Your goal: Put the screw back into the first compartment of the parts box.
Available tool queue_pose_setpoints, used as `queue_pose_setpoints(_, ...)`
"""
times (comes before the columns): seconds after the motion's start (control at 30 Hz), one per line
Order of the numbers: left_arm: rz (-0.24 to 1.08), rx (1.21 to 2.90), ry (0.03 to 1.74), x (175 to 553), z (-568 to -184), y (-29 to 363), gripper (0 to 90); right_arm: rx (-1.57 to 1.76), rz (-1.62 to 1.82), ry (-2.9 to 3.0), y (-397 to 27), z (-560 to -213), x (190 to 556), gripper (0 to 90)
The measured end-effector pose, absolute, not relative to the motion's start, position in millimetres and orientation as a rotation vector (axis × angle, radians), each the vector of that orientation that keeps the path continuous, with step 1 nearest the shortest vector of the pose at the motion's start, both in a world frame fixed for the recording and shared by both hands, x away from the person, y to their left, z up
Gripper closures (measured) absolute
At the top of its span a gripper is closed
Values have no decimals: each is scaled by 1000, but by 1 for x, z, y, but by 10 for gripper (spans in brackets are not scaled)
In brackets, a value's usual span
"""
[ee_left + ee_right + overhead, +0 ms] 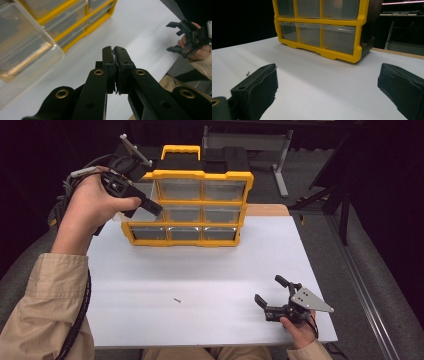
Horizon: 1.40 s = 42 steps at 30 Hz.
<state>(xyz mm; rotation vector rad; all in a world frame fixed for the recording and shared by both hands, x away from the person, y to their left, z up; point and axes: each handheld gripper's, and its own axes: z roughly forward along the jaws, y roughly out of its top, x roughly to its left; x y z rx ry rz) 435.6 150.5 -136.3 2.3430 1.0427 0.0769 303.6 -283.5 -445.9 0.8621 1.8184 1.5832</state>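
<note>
A yellow organizer [200, 205] with clear drawers stands at the back of the white table [210, 265]. At its left side a clear drawer [131, 215] sticks out of the frame. My left gripper [152, 209] hangs in the air just over that drawer, pointing down to the right. Its jaws are pressed together [115, 51], and the same drawer [27, 52] lies off to its left. Whether something thin sits between the pads I cannot tell. Near the front right edge my right gripper [270, 290] stays low with its jaws wide apart [327, 87] and nothing between them, facing the organizer [322, 27].
A small screw [176, 300] lies alone on the table's front middle, left of the right gripper, and appears again as a screw [247, 73] in the right gripper view. Dark floor and metal stands lie beyond the table's right edge.
</note>
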Motion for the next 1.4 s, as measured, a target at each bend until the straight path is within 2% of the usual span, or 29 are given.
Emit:
queue_pose_setpoints(0.53, 210, 2277, 1213, 464, -131, 179, 875, 864, 1590, 1812, -284, -446, 304, 32)
queue_pose_setpoints(1.0, 305, 2242, 1266, 486, -149, 195, 873, 859, 1591, 1813, -284, -445, 304, 32)
queue_pose_setpoints(1.07, 302, 2230, 1271, 487, -151, 196, 830, 863, 1585, 1814, -284, -445, 304, 32)
queue_pose_setpoints(1.2, 292, 2192, 1277, 485, -152, 199, 800, 864, 1586, 1813, -285, -445, 304, 32)
queue_pose_setpoints(1.4, 250, 2201, 1219, 472, -144, 196, 711, 864, 1592, 1817, -283, -446, 304, 32)
